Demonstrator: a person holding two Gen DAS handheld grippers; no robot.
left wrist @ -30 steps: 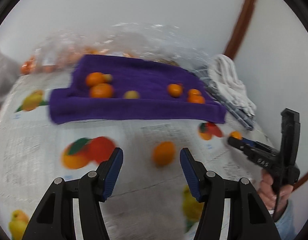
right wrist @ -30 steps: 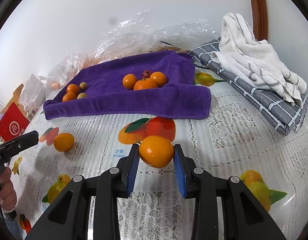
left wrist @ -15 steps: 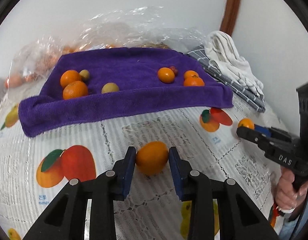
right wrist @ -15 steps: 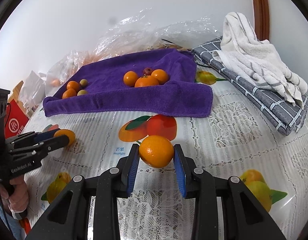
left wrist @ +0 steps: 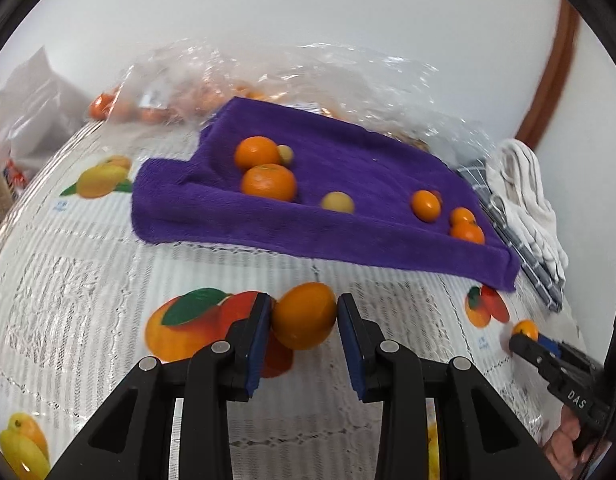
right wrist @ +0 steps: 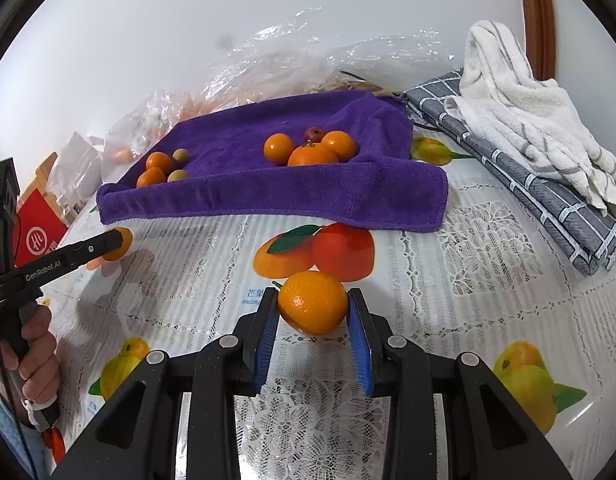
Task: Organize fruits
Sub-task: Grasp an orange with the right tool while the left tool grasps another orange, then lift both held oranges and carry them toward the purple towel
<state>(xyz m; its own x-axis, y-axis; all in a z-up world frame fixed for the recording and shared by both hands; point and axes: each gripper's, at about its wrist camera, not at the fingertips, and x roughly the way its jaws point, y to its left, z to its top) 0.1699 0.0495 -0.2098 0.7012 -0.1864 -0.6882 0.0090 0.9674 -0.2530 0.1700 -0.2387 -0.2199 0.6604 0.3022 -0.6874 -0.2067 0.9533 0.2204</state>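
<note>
**Two tools, two oranges, one purple towel waiting**

The left tool (left wrist: 303, 322) angles downward over the tabletop (left wrist: 87, 272), its blue pads closed on a smooth orange (left wrist: 303, 316) that sits above a printed fruit picture on the lace-patterned cover. Its jaws have just been closing, and the fruit is now pinched between them. From the right wrist view the same tool (right wrist: 115, 242) reaches in from the left edge, held pistol-style by a hand (right wrist: 35, 356) wrapped around its grip, a light blue sleeve (right wrist: 3, 420) below the wrist.

The right tool (right wrist: 312, 312) tilts down at a similar slant and grips a second orange (right wrist: 312, 302), its pads pressed to both sides of the fruit, just in front of a printed pair of fruits. In the left wrist view this tool (left wrist: 526, 338) enters from the lower right with the orange (left wrist: 526, 329) at its tip.

Beyond both tools lies the purple towel (right wrist: 287, 196), its near edge rolled up. On it rest two clusters of fruit: a group of oranges with a small red fruit (right wrist: 314, 135) to the right, and oranges with small yellowish fruits (right wrist: 179, 175) to the left. A clear plastic bag (right wrist: 308, 68) stands behind the towel, and a white cloth (right wrist: 528, 120) on a folded grey checked cloth (right wrist: 568, 220) lies to the right.
</note>
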